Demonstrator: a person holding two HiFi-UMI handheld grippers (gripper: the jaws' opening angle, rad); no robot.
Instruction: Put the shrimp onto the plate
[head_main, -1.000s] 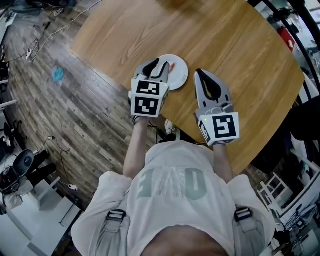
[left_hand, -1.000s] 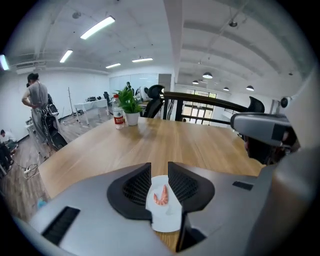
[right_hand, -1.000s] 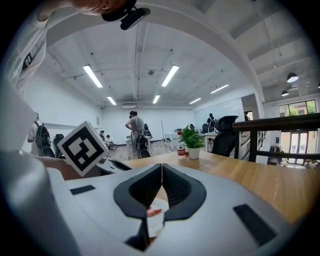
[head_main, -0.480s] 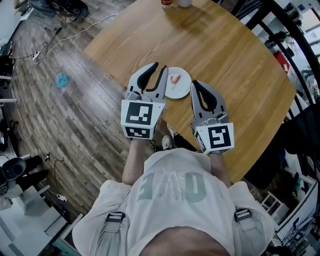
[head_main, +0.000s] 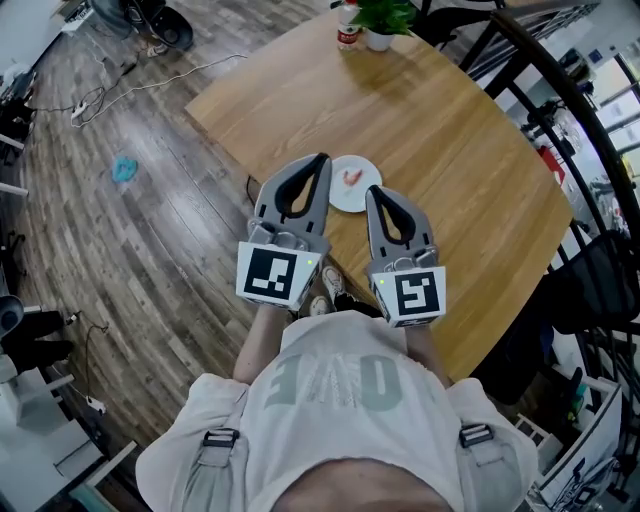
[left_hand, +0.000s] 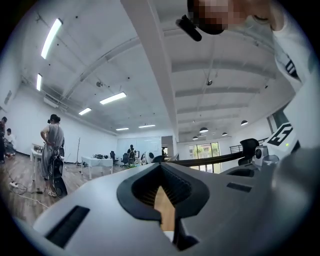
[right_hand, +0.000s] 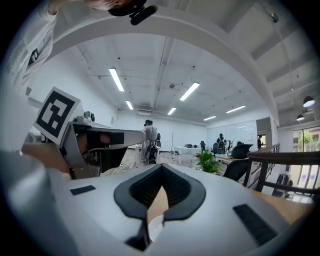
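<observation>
A small white plate (head_main: 340, 195) sits near the round wooden table's (head_main: 450, 150) near edge. On it lies a pink shrimp (head_main: 352, 178). My left gripper (head_main: 322, 158) is held up in front of me, left of the plate, jaws shut and empty. Just on the plate's right, my right gripper (head_main: 371, 190) is also shut and holds nothing. In the left gripper view the left gripper (left_hand: 160, 165) points level across the room. The right gripper (right_hand: 161, 166) does likewise, and a sliver of the plate (right_hand: 155, 227) shows through its jaw gap.
A potted plant (head_main: 380, 18) and a bottle (head_main: 347, 25) stand at the table's far edge. Black railing (head_main: 560, 120) runs along the right. A blue object (head_main: 124, 168) and cables (head_main: 130, 75) lie on the wooden floor to the left.
Both grippers have risen toward my head and now stand side by side. The left one has drawn back off the plate. The shrimp stays on the plate.
</observation>
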